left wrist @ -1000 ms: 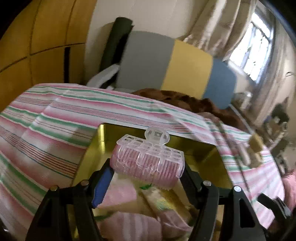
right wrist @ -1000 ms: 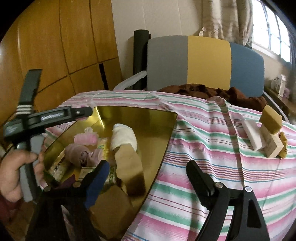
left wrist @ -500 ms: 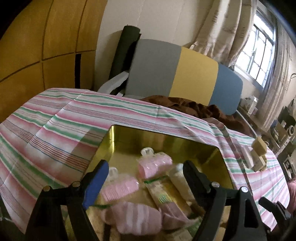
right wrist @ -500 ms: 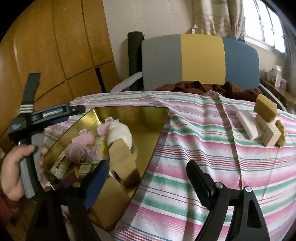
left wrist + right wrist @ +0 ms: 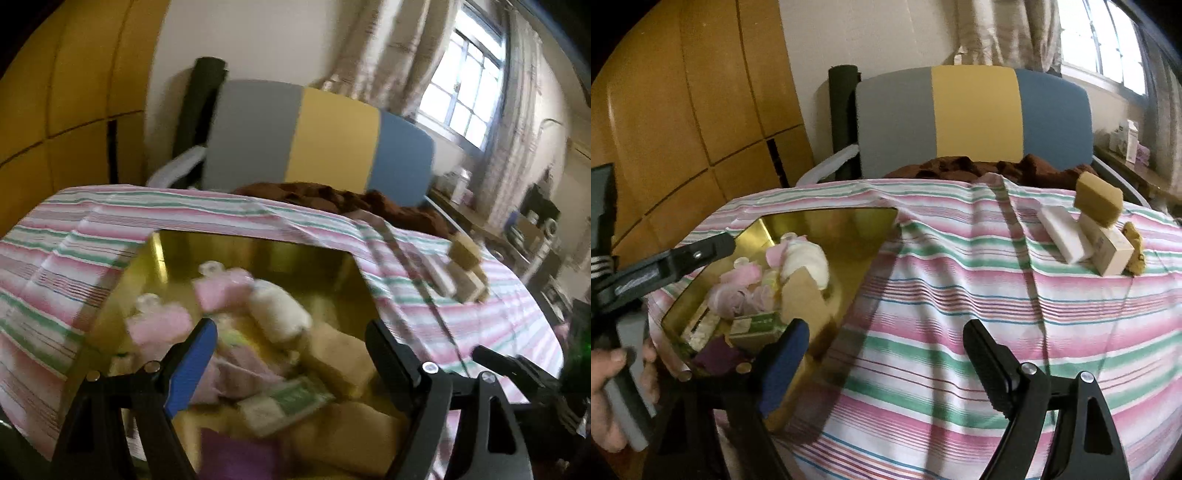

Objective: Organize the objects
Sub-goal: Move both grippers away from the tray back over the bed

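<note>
While both tongs gape wide and empty, the soap blocks (image 5: 1086,236) lie far right on the striped cloth (image 5: 960,295), nearer the right gripper (image 5: 882,358) than the left gripper (image 5: 288,354) over the gold tray (image 5: 258,251).

Left gripper (image 5: 291,345) spread wide, empty, above gold tray (image 5: 258,251) on striped desk cloth (image 5: 74,236). Inside tray: pink hair rollers (image 5: 221,291), white roll (image 5: 280,314), tan blocks (image 5: 340,358). Further blocks (image 5: 461,269) right, blurred.

Glossy gold metal tin (image 5: 827,229) on a matt striped cloth (image 5: 960,295), beside glossy wood panels (image 5: 683,110)
</note>
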The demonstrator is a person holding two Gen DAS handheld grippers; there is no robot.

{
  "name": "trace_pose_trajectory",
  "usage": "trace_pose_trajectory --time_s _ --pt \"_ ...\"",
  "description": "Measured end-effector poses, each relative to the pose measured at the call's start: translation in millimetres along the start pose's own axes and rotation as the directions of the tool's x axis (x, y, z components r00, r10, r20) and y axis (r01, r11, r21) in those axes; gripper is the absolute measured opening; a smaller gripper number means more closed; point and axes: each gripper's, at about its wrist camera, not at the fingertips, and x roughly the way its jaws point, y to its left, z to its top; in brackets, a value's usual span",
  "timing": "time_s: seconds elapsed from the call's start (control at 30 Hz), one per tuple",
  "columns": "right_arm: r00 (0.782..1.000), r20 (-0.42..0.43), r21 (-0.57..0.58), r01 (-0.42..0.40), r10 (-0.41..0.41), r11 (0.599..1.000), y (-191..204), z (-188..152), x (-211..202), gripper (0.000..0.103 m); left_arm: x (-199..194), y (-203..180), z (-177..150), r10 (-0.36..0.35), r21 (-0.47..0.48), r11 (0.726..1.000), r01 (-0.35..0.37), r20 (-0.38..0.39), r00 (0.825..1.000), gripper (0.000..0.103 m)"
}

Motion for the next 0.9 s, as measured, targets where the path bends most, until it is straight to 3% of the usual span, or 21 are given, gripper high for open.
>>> trace_pose_trajectory --time_s 0.47,0.9 --pt "0.998 -0.018 0.057 0.069 -0.068 0.996 -47.3 -18.2 -8.0 0.086 7.7 -83.4 -23.3 -0.117 0.120 0.985 0.126 -0.083 0.990 0.084" --pt "0.974 -0.038 0.179 0.226 -0.223 0.958 -152.1 -33.8 -16.6 0.086 30.6 -160.4 -51.4 -0.196 0.229 0.944 0.238 -0.195 0.961 0.084"
